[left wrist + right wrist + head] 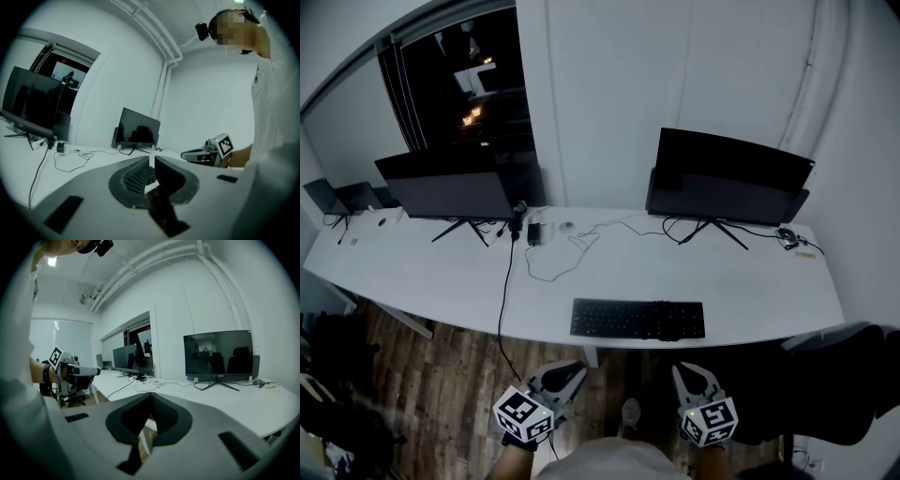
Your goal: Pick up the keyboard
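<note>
**Before the reach.** The long white surface [422,272] fills the frame, with two dark monitors [727,178] standing at its back by the wall. The black keyboard [637,320] lies flat along the near edge, well apart from the monitors and untouched. By my reading, nothing of the pick-up is done yet.

My left gripper [570,372] and right gripper [687,373] hang short of that edge over the wood floor [441,375]. Each is roughly in line with one end of the keyboard. On both, the fingers [133,176] are clenched together on nothing.

What is left is to reach in, open, grip and lift. The surface round the keyboard is bare. A black cable [503,300] drops over the edge to its left, and a dark chair [834,375] crowds my right side.
</note>
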### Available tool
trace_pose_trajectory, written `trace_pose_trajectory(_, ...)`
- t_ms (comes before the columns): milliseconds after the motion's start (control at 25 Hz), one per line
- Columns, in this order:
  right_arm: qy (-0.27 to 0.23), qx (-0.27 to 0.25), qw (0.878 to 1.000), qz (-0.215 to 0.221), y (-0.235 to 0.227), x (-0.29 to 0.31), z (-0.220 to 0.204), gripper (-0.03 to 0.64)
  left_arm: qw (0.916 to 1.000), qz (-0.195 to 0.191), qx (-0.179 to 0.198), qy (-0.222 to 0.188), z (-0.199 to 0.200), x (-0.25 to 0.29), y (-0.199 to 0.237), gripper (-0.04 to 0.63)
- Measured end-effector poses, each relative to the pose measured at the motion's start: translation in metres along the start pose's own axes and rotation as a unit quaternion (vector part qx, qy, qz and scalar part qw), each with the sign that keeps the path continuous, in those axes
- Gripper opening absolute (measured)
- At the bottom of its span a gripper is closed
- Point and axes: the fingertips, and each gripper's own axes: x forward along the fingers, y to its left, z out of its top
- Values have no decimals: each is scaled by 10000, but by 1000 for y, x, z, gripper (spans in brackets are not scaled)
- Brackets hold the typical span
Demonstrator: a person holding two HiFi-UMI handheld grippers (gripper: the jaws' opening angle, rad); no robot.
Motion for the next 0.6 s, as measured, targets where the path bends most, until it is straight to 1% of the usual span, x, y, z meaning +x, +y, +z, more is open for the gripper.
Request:
trace_pose_trajectory(200, 130, -31, 9999, 74, -35, 32, 3, 3, 9995, 64, 171, 270, -7, 42, 21, 32)
trace_pose_trajectory(360, 253, -14, 9996, 158, -57, 55, 1, 3, 9987, 72, 185, 466, -14, 71, 36, 32)
trace_pose_trajectory(480, 336, 9, 9992, 211, -73, 69, 0, 3, 9983, 98, 180, 540, -15, 90, 47, 32)
trace_pose_trajectory(600, 345, 85, 9990, 277, -89, 81, 2, 3, 9981, 210, 153, 559, -15, 108, 58, 32)
